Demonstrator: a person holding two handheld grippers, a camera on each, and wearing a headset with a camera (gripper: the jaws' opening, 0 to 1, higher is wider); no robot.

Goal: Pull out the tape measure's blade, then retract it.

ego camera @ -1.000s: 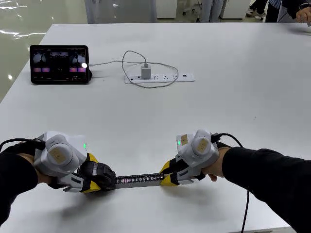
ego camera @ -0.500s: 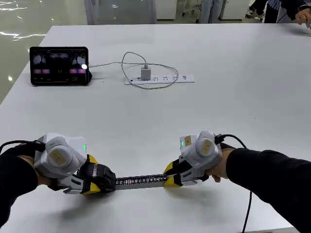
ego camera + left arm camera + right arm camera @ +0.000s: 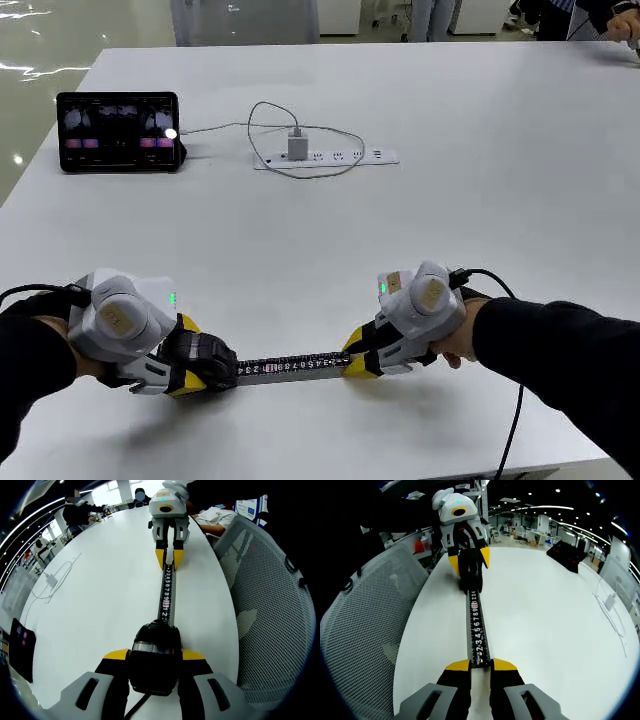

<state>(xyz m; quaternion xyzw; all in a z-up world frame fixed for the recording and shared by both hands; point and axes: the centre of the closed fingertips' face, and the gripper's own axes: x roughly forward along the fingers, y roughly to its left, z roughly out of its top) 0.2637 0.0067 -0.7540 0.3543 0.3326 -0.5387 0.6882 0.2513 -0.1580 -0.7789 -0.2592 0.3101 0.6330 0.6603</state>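
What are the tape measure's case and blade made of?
The case looks like black plastic: moulded, rounded, slightly glossy. The blade is probably thin coated metal: a straight, dark strip with printed white numerals, though the look alone cannot confirm it.

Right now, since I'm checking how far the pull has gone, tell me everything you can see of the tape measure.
The tape measure has a black, rubbery-looking case, clamped between the left gripper's yellow-tipped fingers. Its blade, dark with white numerals and a red mark, is partly drawn out. It runs straight and low along the white table to the right gripper, which pinches its free end.
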